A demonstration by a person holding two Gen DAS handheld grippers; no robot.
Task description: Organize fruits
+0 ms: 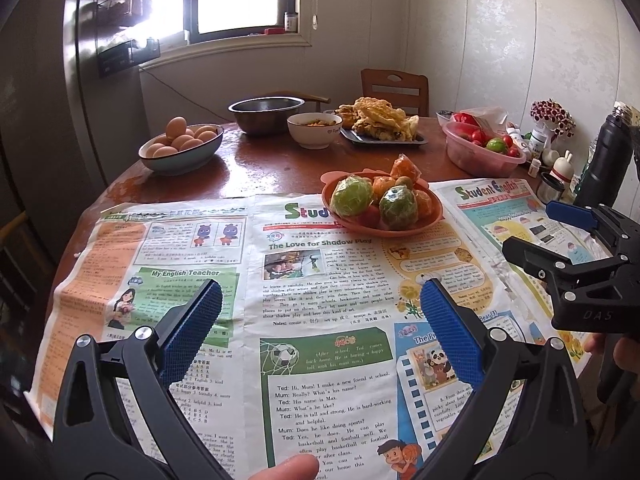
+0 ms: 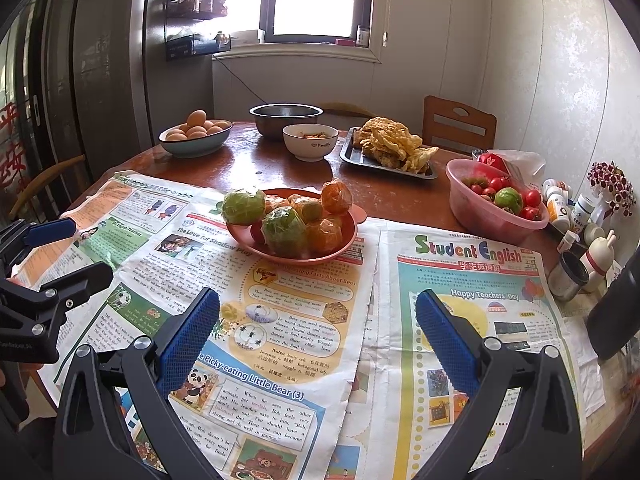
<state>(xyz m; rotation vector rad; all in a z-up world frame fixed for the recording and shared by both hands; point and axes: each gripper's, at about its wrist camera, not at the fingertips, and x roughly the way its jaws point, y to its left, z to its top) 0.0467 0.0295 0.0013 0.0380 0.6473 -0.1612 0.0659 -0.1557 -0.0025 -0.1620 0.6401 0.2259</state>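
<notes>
Jaws of both the left gripper (image 1: 320, 316) and right gripper (image 2: 318, 318) gape empty; the wrapped fruits (image 2: 286, 230) heaped on the orange plate (image 2: 348, 236) could roll off if nudged carelessly.

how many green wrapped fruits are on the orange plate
2 clearly show. One plastic-wrapped green fruit sits at the left edge of the orange plastic plate; the other green wrapped fruit sits at the front. A smaller greenish one behind may be partly hidden.
</notes>
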